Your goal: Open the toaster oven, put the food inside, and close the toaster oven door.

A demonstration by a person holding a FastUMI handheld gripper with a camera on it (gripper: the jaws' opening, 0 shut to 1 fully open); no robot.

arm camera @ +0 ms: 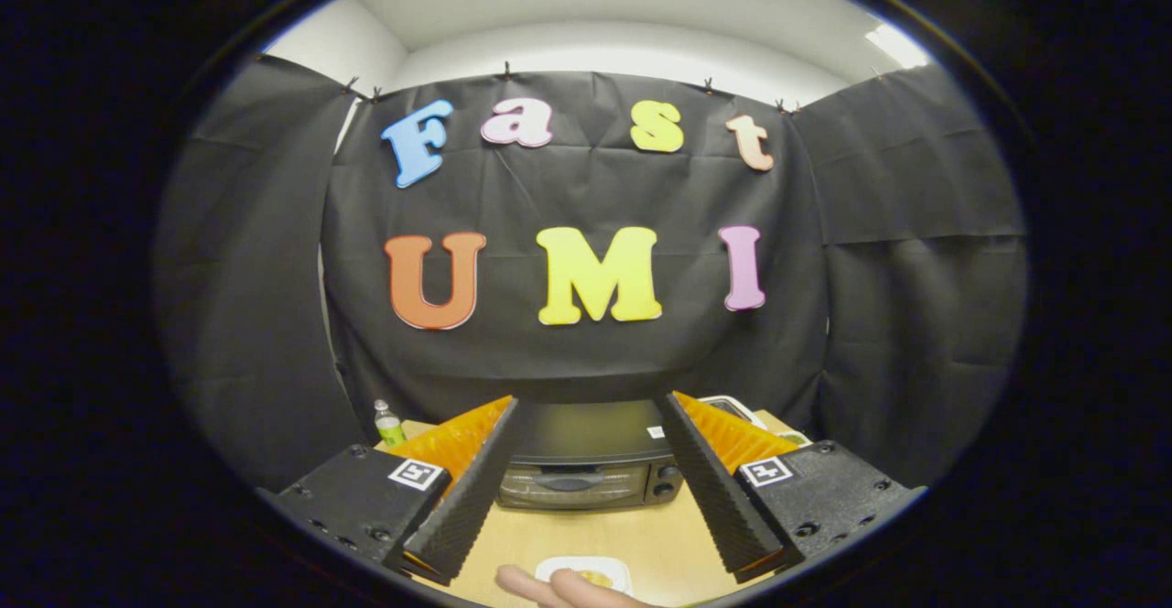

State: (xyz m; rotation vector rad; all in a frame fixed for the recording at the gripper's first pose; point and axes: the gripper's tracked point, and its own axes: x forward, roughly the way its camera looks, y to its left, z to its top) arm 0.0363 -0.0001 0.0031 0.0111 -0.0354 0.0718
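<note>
A black toaster oven (586, 466) stands on the wooden table (595, 539) beyond my fingers, its door shut and the handle across the front. My gripper (586, 407) is held high and apart from it, open, with nothing between its fingers. Nearer than the oven, below the fingers, a small white plate (586, 573) carries a bit of yellow food (597, 579). A person's hand (558, 590) reaches to the plate's near side and partly covers it.
A small bottle with a green label (388, 425) stands at the table's back left corner. A white-edged object (732, 407) lies behind my right finger, mostly hidden. Black cloth walls close in the table at the back and both sides.
</note>
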